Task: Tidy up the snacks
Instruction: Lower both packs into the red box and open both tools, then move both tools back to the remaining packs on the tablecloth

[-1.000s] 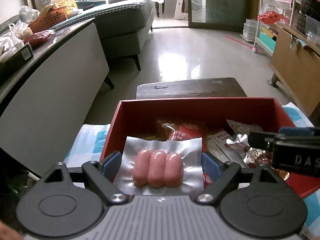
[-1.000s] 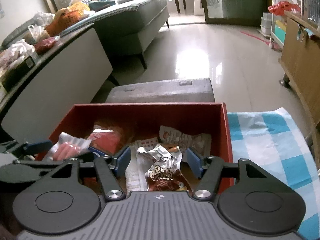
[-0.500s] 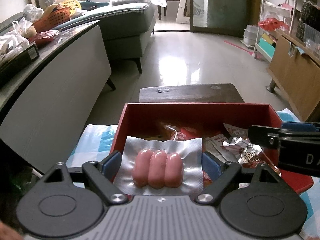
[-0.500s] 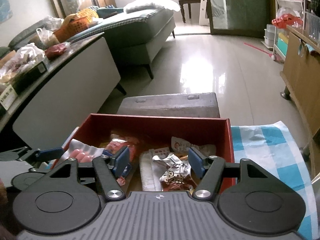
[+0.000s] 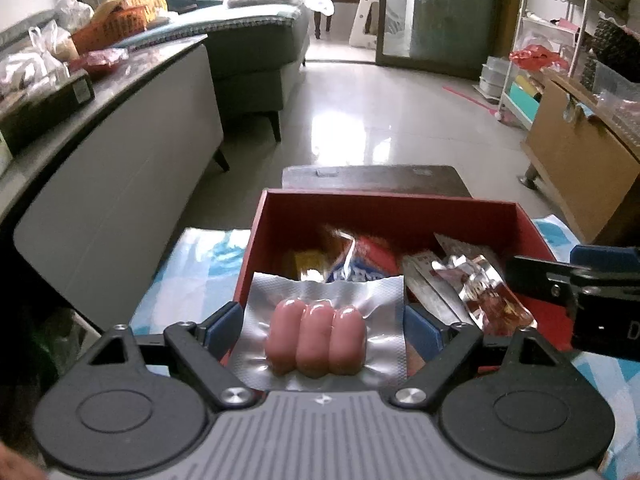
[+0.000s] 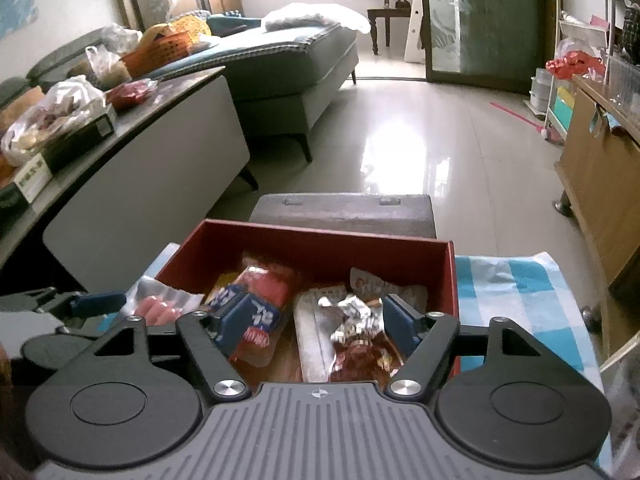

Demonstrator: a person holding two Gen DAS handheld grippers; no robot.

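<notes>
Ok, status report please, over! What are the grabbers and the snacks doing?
Left gripper clamped on the silver vacuum pack of three pink sausages, above the red cardboard box. Right gripper opening, nothing held, over the crinkled foil snack. Nothing blocking.

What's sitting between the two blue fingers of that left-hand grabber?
A clear vacuum pack of three pink sausages sits between the left gripper fingers, their pads at its edges, over the red box. The left wrist view shows it best.

A home living room: grey sofa [image 6: 296,64], tiled floor [image 6: 420,140], wooden chair [image 6: 394,8], storage rack [image 5: 536,40]
</notes>
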